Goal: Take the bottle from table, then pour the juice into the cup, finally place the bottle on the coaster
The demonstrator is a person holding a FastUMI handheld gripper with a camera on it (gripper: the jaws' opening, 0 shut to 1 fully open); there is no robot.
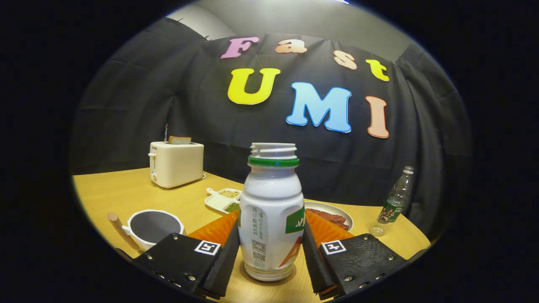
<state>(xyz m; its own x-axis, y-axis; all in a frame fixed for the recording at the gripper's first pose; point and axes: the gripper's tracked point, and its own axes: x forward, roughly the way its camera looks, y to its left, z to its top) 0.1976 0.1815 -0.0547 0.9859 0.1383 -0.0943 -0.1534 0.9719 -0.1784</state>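
L to R: cup w/ wooden handle sits on desk just left of the fingers; uncapped juice bottle stands upright between them on a round coaster. Gripper looks closed on the bottle, both fingers against its sides. Likely the last step, placing the bottle, though it could be the first pick; if so, next is to open fingers evenly and back off w/o tipping it.

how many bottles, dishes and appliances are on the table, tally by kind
bottles: 2, white bottle between the claw fingers, clear bottle
dishes: 3, white pot, divided dish, plate
appliances: 1, toaster
total: 6
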